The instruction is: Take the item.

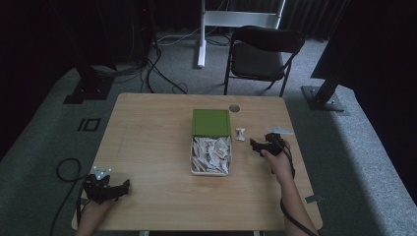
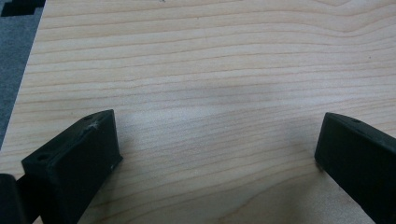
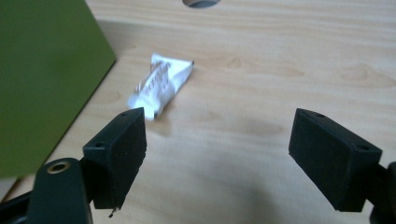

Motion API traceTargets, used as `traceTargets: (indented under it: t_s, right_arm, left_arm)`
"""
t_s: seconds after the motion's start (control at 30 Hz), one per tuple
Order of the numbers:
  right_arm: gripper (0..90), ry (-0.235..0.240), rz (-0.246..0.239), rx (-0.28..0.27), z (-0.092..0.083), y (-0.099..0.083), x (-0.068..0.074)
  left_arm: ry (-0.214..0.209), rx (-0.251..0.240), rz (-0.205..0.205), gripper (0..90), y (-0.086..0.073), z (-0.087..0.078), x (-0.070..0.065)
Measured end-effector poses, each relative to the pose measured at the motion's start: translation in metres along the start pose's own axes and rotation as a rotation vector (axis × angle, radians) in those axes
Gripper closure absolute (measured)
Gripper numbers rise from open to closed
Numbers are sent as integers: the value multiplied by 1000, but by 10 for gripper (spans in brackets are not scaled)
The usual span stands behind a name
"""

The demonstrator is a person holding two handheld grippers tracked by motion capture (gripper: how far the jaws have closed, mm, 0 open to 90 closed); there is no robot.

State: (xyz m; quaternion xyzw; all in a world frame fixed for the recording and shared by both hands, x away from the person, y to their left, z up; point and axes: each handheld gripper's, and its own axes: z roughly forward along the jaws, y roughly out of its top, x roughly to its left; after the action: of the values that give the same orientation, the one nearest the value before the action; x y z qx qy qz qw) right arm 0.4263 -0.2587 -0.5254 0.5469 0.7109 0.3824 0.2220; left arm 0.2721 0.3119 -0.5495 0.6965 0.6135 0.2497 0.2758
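Right gripper (image 3: 217,149): jaws wide apart, empty, low over table (image 3: 280,70), white sachet (image 3: 161,85) just ahead beside green lid (image 3: 42,79). Left gripper (image 2: 217,149): jaws wide, empty, over bare wood near table's edge.

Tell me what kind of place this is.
Probably a recording or test studio rather than a home: dark curtains hang around the wooden table, cables run across the grey carpet, and black stand bases sit at the sides. A folding chair stands behind.
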Motion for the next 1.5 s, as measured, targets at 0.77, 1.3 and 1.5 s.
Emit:
traceTargets:
  t_s: [0.77,1.3,1.5]
  right_arm:
    - [177,-90,68,14,-44,-47,-31]
    - [146,-164,95,33,-65,-68,-39]
    - [146,-184,115,36,-74,-79,-37]
  left_arm:
    - [0,0,0,7,0,0,0]
    - [0,0,0,7,0,0,0]
    - [0,2,2,7,0,0,0]
